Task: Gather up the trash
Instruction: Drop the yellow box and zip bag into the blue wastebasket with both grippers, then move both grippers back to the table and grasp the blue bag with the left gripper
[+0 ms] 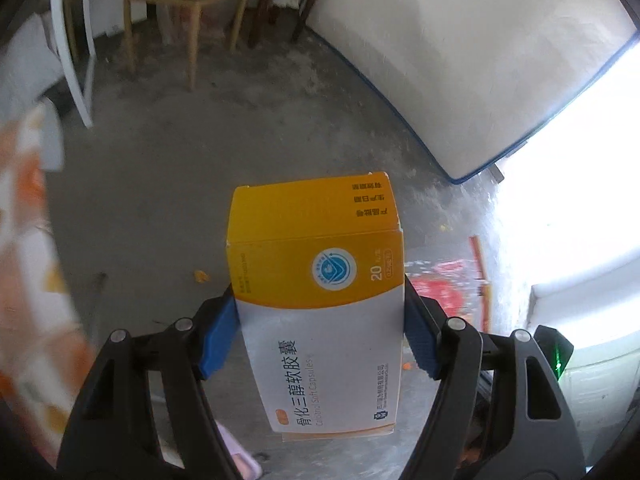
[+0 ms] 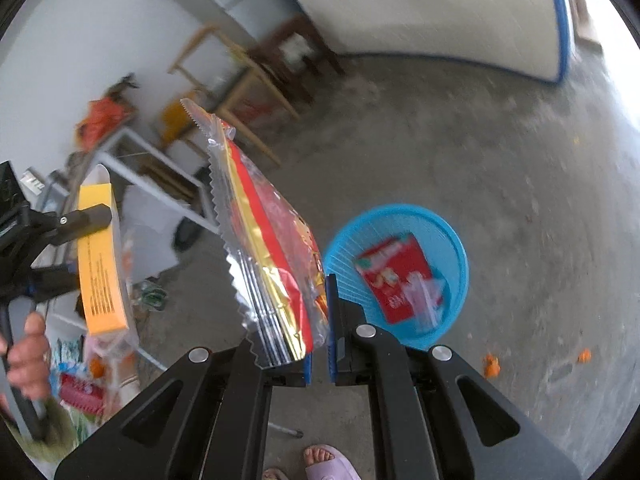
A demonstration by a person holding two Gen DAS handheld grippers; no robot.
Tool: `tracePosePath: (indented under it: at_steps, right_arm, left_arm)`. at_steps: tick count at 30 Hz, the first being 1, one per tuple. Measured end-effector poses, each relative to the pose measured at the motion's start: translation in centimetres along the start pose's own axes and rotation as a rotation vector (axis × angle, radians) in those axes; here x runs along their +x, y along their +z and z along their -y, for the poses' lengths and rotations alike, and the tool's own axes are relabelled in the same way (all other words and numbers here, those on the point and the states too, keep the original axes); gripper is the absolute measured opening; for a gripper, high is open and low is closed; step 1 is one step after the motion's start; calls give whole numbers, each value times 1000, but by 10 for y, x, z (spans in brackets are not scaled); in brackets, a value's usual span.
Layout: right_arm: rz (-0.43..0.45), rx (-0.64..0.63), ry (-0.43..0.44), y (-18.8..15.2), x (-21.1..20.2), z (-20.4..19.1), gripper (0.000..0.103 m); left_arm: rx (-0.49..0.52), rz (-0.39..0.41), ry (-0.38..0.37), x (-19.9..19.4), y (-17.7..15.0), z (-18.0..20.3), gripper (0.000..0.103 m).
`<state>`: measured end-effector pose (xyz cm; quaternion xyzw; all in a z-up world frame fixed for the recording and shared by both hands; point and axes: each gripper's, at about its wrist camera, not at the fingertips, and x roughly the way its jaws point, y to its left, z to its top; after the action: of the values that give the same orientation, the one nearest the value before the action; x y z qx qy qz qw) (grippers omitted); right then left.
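The left gripper (image 1: 320, 332) clamps a medicine box (image 1: 320, 280) pointing lengthwise ahead; the right gripper (image 2: 318, 332), nearly closed, pinches a foil wrapper (image 2: 264, 264), apparently slanting up-left.

Two downward wrist views, shared concrete floor (image 1: 168, 184) and chairs (image 2: 256, 76).

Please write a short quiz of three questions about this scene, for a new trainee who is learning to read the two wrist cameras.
1. True or false: the left claw holds a glass bottle.
2. What already lies in the blue basket? A) red packet B) spoon C) shoe
3. What does the right claw grip?

Key
1. False: it grips the yellow and white medicine box.
2. A: a red packet.
3. A foil snack wrapper, silver, red and gold.
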<state>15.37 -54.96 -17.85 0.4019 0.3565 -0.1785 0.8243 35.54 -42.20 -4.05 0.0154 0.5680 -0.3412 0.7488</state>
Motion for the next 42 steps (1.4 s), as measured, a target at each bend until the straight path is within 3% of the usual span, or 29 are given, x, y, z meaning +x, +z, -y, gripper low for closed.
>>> tracePosePath:
  at_steps: [5, 7, 8, 9, 10, 11, 14, 20, 27, 34, 38, 42]
  right_arm:
    - [-41, 104, -11, 12, 37, 31, 7]
    - [-69, 149, -6, 16, 60, 49, 9]
    - [-84, 156, -12, 16, 69, 55, 19]
    - [-111, 169, -39, 16, 83, 65, 29]
    - [-129, 174, -67, 15, 94, 74, 50]
    - [-145, 180, -101, 12, 104, 83, 54]
    - [-176, 215, -167, 5, 118, 105, 54]
    - [-116, 203, -173, -5, 91, 112, 54]
    - [-31, 78, -127, -11, 31, 81, 54]
    - [41, -151, -46, -31, -45, 11, 64]
    - [51, -263, 34, -46, -77, -34, 73]
    - [35, -348, 123, -59, -97, -73, 75]
  left_arm:
    - [-40, -39, 5, 61, 1, 8, 69]
    - [-62, -42, 9, 76, 1, 4, 76]
    - [-76, -47, 12, 86, 2, 2, 87]
    - [-92, -54, 21, 96, 3, 2, 88]
    - [-97, -67, 26, 105, 4, 2, 88]
    - [-102, -84, 26, 110, 2, 2, 88]
    - [-131, -98, -25, 110, -4, 1, 88]
    - [-53, -34, -73, 71, -7, 13, 88]
    - [77, 115, -123, -32, -28, 40, 88]
    - [190, 283, -99, -141, -113, 53, 88]
    - [216, 334, -60, -171, -162, 40, 89]
    - [225, 367, 17, -199, -215, 15, 89]
